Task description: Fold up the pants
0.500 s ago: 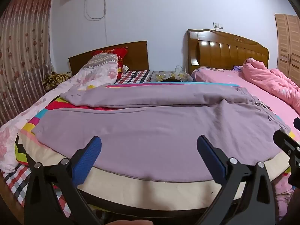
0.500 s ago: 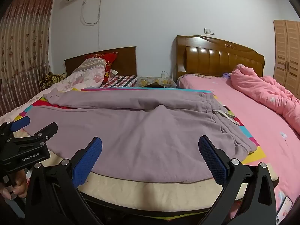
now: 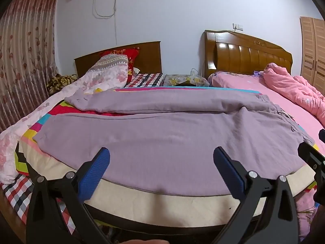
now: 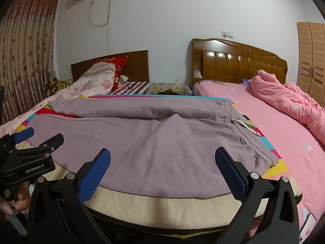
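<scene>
Mauve fleece pants flat on bed: soft, limp, light; best pinched at waistband and cuff; left claw and right claw both spread apart, empty.

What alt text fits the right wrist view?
Purple pants lie spread flat on a bed, waistband to the right, with the open right claw hovering at the near edge. The left claw shows at far left; a pink quilt is bunched on the neighbouring bed.

Even, soft indoor lighting; no hard shadows. Bright glare patches sit on the glossy wooden headboard. Heavy fisheye bending and dark vignetted corners in both views; focus reasonably sharp throughout.
</scene>
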`<state>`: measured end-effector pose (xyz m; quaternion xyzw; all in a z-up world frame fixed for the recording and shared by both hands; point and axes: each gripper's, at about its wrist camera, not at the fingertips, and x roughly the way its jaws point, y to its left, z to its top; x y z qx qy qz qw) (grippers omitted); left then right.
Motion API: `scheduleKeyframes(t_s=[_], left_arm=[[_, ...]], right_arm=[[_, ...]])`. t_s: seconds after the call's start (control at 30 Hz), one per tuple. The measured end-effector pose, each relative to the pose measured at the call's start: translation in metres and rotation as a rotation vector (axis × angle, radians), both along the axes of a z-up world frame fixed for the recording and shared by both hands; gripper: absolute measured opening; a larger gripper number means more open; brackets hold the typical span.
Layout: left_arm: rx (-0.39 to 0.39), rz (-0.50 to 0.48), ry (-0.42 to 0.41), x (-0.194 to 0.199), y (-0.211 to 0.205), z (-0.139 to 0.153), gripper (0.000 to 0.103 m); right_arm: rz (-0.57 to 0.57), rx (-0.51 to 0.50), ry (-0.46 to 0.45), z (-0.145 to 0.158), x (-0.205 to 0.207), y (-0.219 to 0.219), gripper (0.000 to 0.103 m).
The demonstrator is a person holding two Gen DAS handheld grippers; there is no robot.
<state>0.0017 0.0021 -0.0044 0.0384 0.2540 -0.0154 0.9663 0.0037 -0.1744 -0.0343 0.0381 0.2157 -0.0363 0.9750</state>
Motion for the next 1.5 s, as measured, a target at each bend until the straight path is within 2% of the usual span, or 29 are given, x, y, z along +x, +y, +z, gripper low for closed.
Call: scheduleKeyframes(t_s=[1.5], left_arm=[[-0.013, 0.000, 0.042, 0.000, 0.002, -0.008, 0.102]], right_arm=[[0.010, 0.036, 0.034, -0.010, 0.002, -0.009, 0.099]])
